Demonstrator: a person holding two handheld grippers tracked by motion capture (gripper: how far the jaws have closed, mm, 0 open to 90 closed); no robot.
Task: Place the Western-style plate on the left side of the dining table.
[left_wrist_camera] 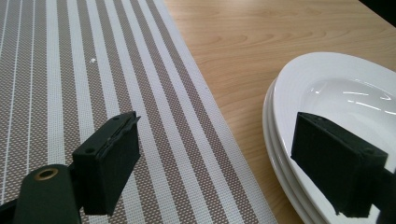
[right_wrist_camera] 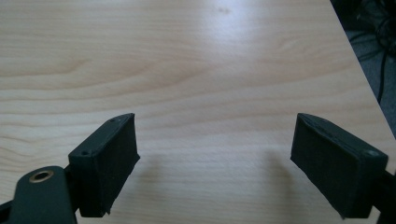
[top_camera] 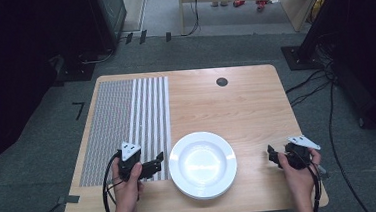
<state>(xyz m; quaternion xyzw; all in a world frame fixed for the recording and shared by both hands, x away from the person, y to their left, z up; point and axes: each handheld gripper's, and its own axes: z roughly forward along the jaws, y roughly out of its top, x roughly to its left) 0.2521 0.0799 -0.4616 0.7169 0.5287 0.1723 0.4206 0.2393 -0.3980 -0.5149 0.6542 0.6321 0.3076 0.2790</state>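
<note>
A stack of white plates sits at the table's front centre; the left gripper view shows its layered rims on the right. My left gripper is held just left of the stack, over the edge of a striped placemat. It is open, and its jaws stand wide, one over the placemat and one in front of the plate rim. My right gripper hovers to the right of the plates, apart from them. It is open too, with nothing but bare wood between the jaws.
The wooden table has a dark round cable hole near its far edge. The table's right edge runs close to my right gripper. Cables lie on the floor to the right.
</note>
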